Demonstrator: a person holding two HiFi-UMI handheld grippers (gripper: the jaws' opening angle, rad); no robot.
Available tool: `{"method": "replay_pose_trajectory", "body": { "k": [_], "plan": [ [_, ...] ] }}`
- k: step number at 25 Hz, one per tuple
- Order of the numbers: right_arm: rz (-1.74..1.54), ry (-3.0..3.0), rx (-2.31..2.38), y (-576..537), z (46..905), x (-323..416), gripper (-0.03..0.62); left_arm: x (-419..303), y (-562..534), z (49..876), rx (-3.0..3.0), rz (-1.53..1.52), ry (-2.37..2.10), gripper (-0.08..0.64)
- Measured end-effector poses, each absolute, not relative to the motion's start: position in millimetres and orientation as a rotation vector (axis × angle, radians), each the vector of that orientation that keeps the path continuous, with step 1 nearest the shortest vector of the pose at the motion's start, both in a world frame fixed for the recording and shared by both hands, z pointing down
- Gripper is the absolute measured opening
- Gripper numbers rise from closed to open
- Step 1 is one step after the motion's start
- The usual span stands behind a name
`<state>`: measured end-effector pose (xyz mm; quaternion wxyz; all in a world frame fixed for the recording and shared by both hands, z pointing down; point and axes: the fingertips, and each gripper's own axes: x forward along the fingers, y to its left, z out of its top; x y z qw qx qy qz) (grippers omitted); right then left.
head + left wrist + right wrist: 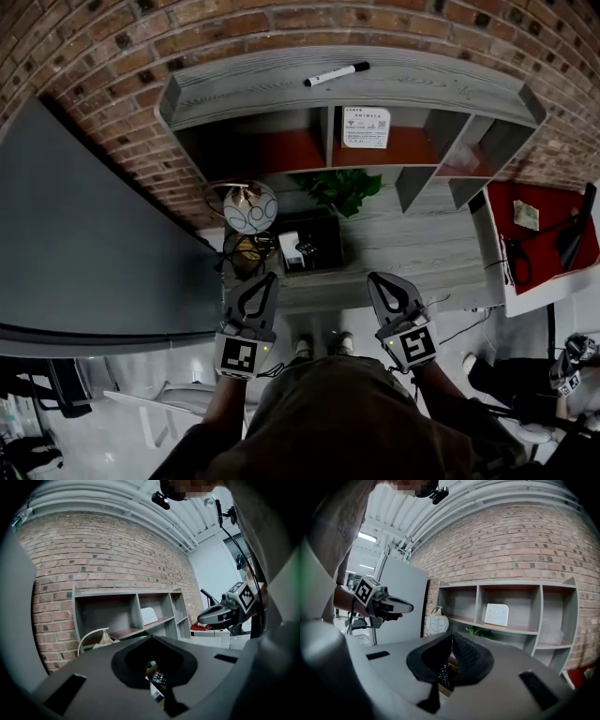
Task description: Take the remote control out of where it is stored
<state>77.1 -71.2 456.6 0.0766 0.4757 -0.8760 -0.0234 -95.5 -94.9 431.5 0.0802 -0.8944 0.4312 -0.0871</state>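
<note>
Grey shelf [281, 89], head view: your left gripper [269, 277] and right gripper [376, 277] side by side in front of it, both pinched shut, empty | left gripper view: remote control [158, 677] before the shelf, lower down, beyond closed jaws | right gripper view: jaws together, shelf ahead.

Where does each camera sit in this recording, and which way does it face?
Head view: on the person's head, looking steeply down at the grey shelf unit; shows the person's torso, left tool and right tool.
Left gripper view: rides the left tool, looking along its shut jaws toward the shelves; the right tool shows at right.
Right gripper view: rides the right tool, facing the same shelves; the left tool shows at left.
Shared: all three show the shelf unit and its white card.
</note>
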Motion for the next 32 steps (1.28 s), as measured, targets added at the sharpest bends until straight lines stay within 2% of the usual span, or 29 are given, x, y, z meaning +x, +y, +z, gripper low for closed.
{"method": "replay_pose_trajectory", "body": {
  "k": [17, 24, 25, 28, 32],
  "plan": [
    [-0.050, -2.597, 1.393, -78, 468, 69, 0.014, -94, -94, 433, -2.685, -0.274, 1.299, 0.011],
    [0.054, -2.556, 1.441, -97, 494, 68, 0.021, -97, -88, 444, -2.689, -0.315, 1.280, 0.011],
    [0.081, -2.545, 1.422, -100, 499, 65, 0.035, -98, -87, 445, -2.691, -0.319, 1.281, 0.011],
    [0.109, -2.537, 1.370, -109, 511, 54, 0.133, -98, -86, 445, -2.692, -0.319, 1.285, 0.011],
    [0.113, -2.490, 1.298, -121, 537, 38, 0.195, -100, -85, 441, -2.676, -0.320, 1.278, 0.011]
  ]
}}
